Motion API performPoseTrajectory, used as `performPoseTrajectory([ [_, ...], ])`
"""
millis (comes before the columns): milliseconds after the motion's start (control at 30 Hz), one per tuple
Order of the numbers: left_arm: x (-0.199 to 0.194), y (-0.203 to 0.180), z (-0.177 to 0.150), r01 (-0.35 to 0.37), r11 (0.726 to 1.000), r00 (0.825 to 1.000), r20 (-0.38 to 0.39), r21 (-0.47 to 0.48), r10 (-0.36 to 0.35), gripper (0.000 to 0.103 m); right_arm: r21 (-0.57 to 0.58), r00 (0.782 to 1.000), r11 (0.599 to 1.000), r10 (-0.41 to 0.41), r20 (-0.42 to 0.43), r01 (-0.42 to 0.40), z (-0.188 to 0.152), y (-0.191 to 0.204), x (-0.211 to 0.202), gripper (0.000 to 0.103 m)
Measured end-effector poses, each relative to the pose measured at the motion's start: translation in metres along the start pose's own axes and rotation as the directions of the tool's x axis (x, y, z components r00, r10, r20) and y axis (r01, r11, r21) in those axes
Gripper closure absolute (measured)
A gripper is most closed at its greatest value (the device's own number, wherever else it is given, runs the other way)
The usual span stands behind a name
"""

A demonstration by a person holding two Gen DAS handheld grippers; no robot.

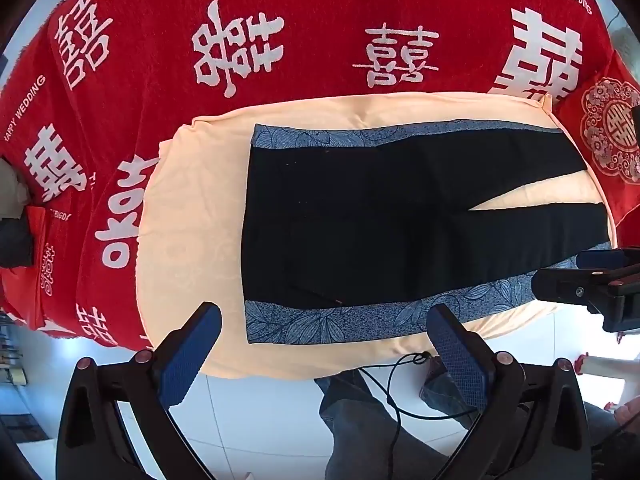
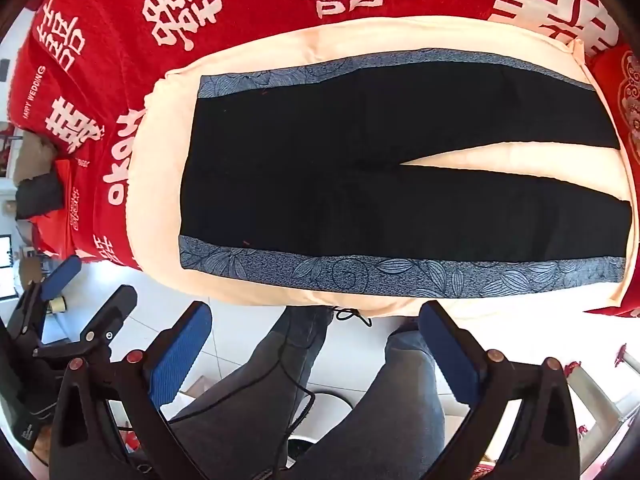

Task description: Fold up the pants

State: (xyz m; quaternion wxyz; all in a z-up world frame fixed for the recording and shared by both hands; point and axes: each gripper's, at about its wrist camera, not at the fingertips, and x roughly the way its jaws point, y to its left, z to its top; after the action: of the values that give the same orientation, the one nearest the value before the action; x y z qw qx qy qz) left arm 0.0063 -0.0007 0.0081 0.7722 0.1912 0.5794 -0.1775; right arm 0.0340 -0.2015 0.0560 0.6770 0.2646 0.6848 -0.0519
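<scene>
One pair of pants (image 1: pixel 360 224) is lying flat mid-frame on a cream sheet (image 1: pixel 192 240), its two leg ends running off at right, hems cut off. Left gripper (image 1: pixel 324 344) and right gripper (image 2: pixel 316 340) are both gaping wide, gripping nothing, low in frame.

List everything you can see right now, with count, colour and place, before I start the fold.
pants: 1, black with blue leaf-print side stripes, flat and unfolded on the cloth, waist left, legs spread right
cloth: 1, cream, under the pants, over the blanket
blanket: 1, red with white characters, beneath and beyond the cloth
cushion: 1, red with pale round pattern, far right
cable: 1, black, hanging in front of the person's legs
floor: white tiles, below
legs: 2, grey jeans, bottom centre
left claw: open, empty, near the waist end
right claw: open, empty, off the near edge
</scene>
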Motion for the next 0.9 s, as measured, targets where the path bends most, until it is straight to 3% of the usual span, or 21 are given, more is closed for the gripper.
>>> performPoseTrajectory([
  [367, 0.001, -0.005, 0.014, -0.021, 1.000, 1.000, -0.005, 0.016, 0.021, 0.000, 0.018, 0.999, 0.999, -0.032, 0.012, 0.032, 0.008, -0.010, -0.003, 0.000],
  [900, 0.000, -0.009, 0.025, -0.036, 0.998, 0.999, 0.012, 0.042, 0.035, 0.000, 0.105, 0.999, 0.994, -0.012, 0.030, 0.008, 0.007, -0.030, -0.008, 0.000],
])
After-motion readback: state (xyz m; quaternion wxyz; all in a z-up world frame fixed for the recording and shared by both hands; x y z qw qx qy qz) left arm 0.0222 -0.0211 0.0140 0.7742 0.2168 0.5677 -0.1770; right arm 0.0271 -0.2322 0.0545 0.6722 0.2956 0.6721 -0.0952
